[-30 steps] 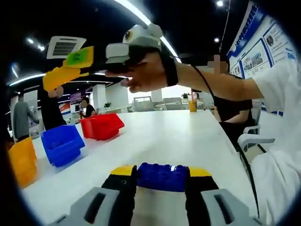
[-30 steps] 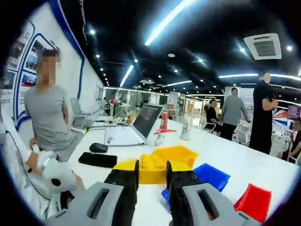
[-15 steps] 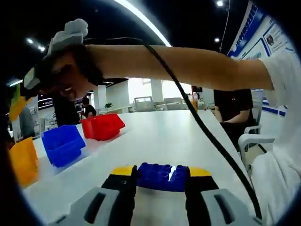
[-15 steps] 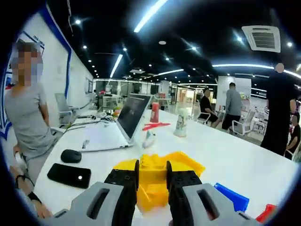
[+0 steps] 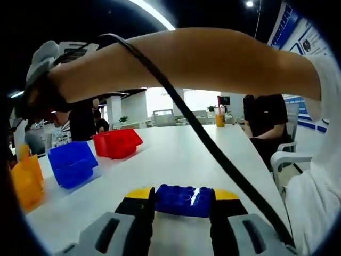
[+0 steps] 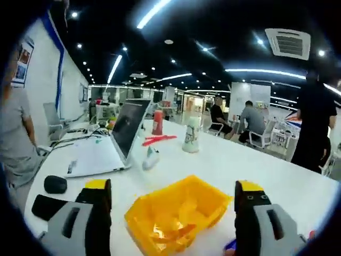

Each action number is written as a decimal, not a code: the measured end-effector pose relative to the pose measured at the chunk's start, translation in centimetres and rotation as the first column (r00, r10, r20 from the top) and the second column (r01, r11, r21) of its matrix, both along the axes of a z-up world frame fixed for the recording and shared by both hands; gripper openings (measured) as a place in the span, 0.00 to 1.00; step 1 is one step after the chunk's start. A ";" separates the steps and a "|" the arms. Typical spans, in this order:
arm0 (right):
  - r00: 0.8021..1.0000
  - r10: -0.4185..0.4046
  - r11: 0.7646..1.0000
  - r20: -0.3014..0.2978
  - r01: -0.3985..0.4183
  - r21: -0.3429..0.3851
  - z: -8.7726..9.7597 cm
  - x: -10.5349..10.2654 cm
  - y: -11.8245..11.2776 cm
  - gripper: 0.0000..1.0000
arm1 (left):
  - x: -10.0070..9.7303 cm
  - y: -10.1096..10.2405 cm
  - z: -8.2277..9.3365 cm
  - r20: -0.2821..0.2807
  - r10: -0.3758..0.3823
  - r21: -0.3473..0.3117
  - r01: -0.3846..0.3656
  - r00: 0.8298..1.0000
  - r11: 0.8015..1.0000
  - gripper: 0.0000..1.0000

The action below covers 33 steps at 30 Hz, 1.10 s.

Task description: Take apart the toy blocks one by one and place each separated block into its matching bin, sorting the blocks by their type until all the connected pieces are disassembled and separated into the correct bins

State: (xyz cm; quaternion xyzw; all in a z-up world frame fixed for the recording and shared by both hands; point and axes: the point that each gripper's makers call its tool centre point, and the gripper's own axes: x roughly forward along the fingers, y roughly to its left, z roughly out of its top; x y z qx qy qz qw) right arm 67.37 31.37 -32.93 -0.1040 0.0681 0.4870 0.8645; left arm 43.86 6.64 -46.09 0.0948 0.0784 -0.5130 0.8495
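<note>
My left gripper (image 5: 184, 196) is shut on a dark blue studded block (image 5: 184, 200), held low over the white table (image 5: 181, 154). At the left of that view stand a red bin (image 5: 116, 143), a blue bin (image 5: 72, 162) and a yellow bin (image 5: 24, 181) in a row. The person's arm (image 5: 202, 58) reaches across the top toward the yellow bin, trailing a black cable. In the right gripper view my right gripper (image 6: 173, 186) is wide open above the yellow bin (image 6: 176, 213). Yellow pieces (image 6: 170, 232) lie inside it, and nothing sits between the jaws.
An open laptop (image 6: 125, 128), a black mouse (image 6: 55, 184) and a dark phone (image 6: 45, 205) lie left of the yellow bin. A red bottle (image 6: 156, 122) and a cup (image 6: 191, 140) stand farther back. People sit and stand beyond the table. A seated person (image 5: 266, 120) is at the right.
My right gripper carried the yellow block over the yellow bin, then opened and let it go. The left gripper kept still with the blue block.
</note>
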 end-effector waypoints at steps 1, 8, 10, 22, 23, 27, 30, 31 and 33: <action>1.000 -0.010 1.000 0.026 0.010 -0.018 0.1 -0.2 -0.6 0.81 | 0.0 0.0 0.0 0.002 0.001 0.000 -0.001 1.000 1.000 0.42; 1.000 0.012 0.993 -0.007 -0.012 0.122 3.8 -3.4 -4.7 0.66 | 0.0 0.0 0.0 0.002 0.002 0.000 -0.002 1.000 1.000 0.42; 1.000 0.024 0.990 0.000 -0.024 0.140 4.7 -4.5 -6.4 0.65 | 0.2 0.2 0.0 0.002 0.002 0.000 -0.002 1.000 1.000 0.42; 0.998 0.043 0.984 0.044 -0.050 0.174 7.4 -11.5 -19.8 0.63 | 1.3 0.8 -0.1 0.002 0.008 -0.001 -0.008 1.000 1.000 0.42; 0.998 0.040 0.984 0.044 -0.047 0.174 7.3 -12.1 -20.8 0.63 | 1.2 0.8 -0.1 0.002 0.010 -0.001 -0.010 1.000 1.000 0.42; 0.999 0.023 0.981 0.039 -0.030 0.192 6.2 -14.1 -24.5 0.61 | 0.9 0.6 -0.1 0.010 0.011 0.010 -0.011 1.000 1.000 0.43; 1.000 0.017 0.980 0.017 -0.020 0.197 4.7 -15.8 -26.5 0.60 | 0.8 0.3 -0.4 0.024 0.026 0.030 -0.026 0.999 0.999 0.48; 1.000 0.015 0.980 0.009 -0.016 0.197 4.2 -16.1 -27.0 0.60 | 0.7 0.1 -0.3 0.025 0.022 0.029 -0.023 0.999 0.999 0.52; 1.000 0.012 0.979 -0.001 -0.011 0.203 3.6 -16.7 -27.7 0.60 | 0.4 -0.2 -0.4 0.014 0.009 0.026 -0.009 1.000 1.000 0.60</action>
